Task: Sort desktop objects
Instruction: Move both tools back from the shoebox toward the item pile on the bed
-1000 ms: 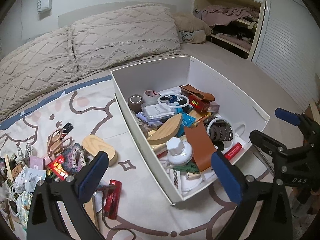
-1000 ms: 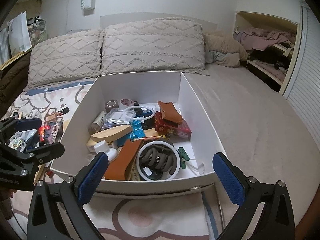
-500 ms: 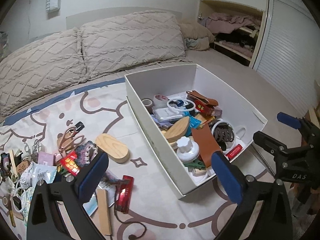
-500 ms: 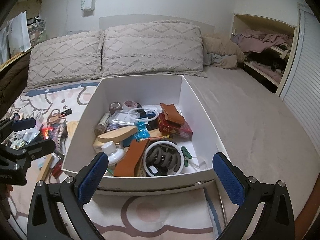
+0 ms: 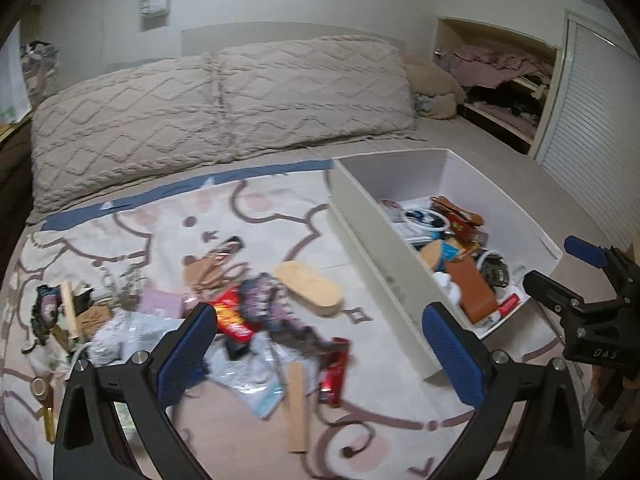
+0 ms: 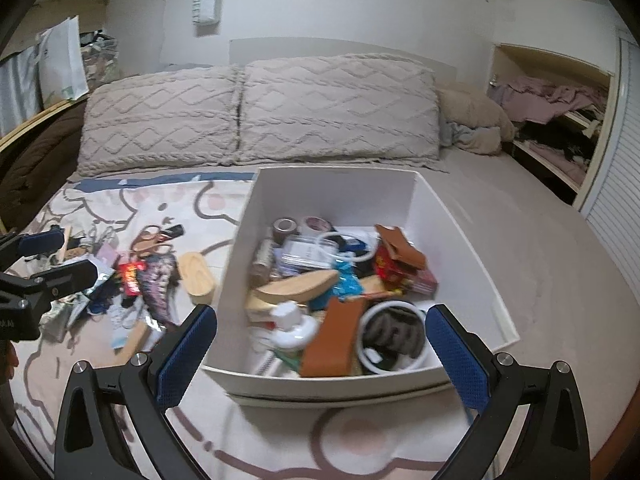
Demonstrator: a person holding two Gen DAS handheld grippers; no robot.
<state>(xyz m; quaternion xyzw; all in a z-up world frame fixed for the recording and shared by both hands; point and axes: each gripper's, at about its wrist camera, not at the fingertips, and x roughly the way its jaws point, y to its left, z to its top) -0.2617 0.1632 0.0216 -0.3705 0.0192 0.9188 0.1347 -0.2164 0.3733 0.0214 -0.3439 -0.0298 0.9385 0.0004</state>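
Between its spread, empty fingers the left tool (image 5: pixel 320 350) frames a loose heap of small objects (image 5: pixel 240 312) on the patterned blanket (image 5: pixel 160 216); a red packet (image 5: pixel 234 314) lies just beside its left pad. The right tool (image 6: pixel 320 354), likewise released and holding nothing, hangs over the near wall of the white box (image 6: pixel 336 184), which sits right of the heap and holds a brown leather case (image 6: pixel 332 340) and a wooden oval block (image 6: pixel 298 284).

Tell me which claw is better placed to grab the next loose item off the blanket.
Left. The left claw hangs open over the loose pile, while the right claw faces the white box.
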